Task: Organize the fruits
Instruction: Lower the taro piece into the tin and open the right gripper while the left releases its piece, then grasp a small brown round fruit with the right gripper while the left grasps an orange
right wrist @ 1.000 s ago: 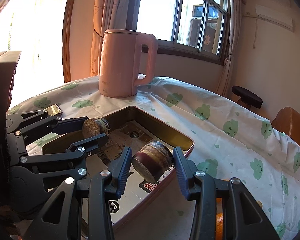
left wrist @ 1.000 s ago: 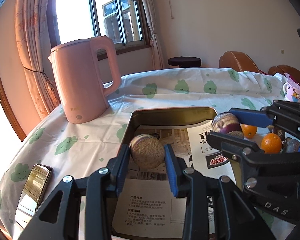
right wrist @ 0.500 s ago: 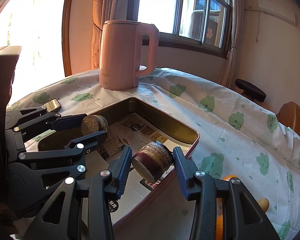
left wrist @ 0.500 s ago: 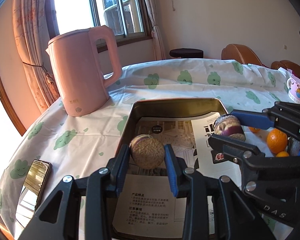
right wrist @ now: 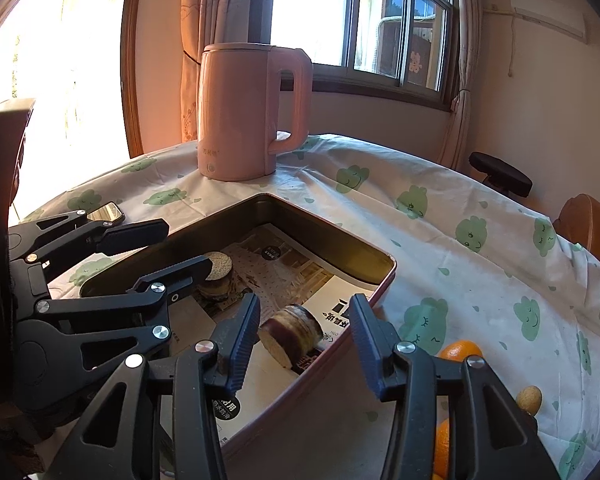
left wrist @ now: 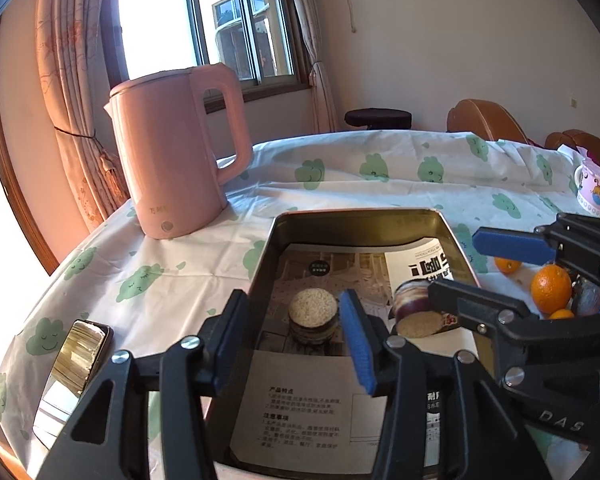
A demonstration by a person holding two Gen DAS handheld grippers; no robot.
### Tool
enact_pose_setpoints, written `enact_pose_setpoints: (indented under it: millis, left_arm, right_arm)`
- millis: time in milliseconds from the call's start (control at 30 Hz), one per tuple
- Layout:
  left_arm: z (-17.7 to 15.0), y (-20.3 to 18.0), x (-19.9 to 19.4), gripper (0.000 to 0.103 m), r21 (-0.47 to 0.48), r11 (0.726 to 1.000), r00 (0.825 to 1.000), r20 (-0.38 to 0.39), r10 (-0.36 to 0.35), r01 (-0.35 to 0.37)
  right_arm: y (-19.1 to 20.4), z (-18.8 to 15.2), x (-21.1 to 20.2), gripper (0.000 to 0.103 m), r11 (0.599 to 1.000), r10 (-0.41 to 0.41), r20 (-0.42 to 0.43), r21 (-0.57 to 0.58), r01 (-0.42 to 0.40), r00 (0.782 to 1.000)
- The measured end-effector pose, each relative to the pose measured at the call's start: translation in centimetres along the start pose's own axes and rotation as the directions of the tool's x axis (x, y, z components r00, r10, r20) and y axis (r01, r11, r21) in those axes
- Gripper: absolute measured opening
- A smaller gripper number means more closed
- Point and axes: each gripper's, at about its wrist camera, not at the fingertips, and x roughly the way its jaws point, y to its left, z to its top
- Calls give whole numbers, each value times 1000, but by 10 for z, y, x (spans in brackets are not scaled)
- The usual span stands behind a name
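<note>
A pink kettle (left wrist: 176, 152) stands on the table (left wrist: 340, 184) beyond the metal tray (left wrist: 356, 220), apart from its far rim. Inside the tray, two cut fruit pieces (left wrist: 314, 316) leave paper-lined floor bare toward the far wall. A phone (left wrist: 78, 350) lies left, oranges (left wrist: 550, 288) right, both outside the tray

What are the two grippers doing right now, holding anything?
Left gripper: jaws opening, tan-topped round piece released in tin.
Right gripper: jaws opening, purple round piece released.
</note>
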Motion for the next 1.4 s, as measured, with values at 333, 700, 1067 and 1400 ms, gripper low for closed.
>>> enact_pose_setpoints:
  millis: [333, 700, 1067, 1400]
  left_arm:
    - [-4, -19, -45, 84, -21, 997, 992, 108, -67, 70]
    - [-9, -87, -57, 84, 61, 979, 976, 90, -200, 195]
    - [-13, -112, -50, 84, 106, 968, 972, 35, -232, 227]
    - [-11, -125, -44, 83, 134, 949, 958, -11, -285, 284]
  right_arm:
    - [-48, -36, -83, 68, 987, -146, 44, 72, 142, 988]
    - [-87, -110, -120, 69, 954, -173, -87, 232, 188, 981]
    - [-80, -115, -86, 55, 957, -75, -173, 265, 120, 982]
    - [-86, -118, -92, 28, 954, -81, -166, 274, 125, 983]
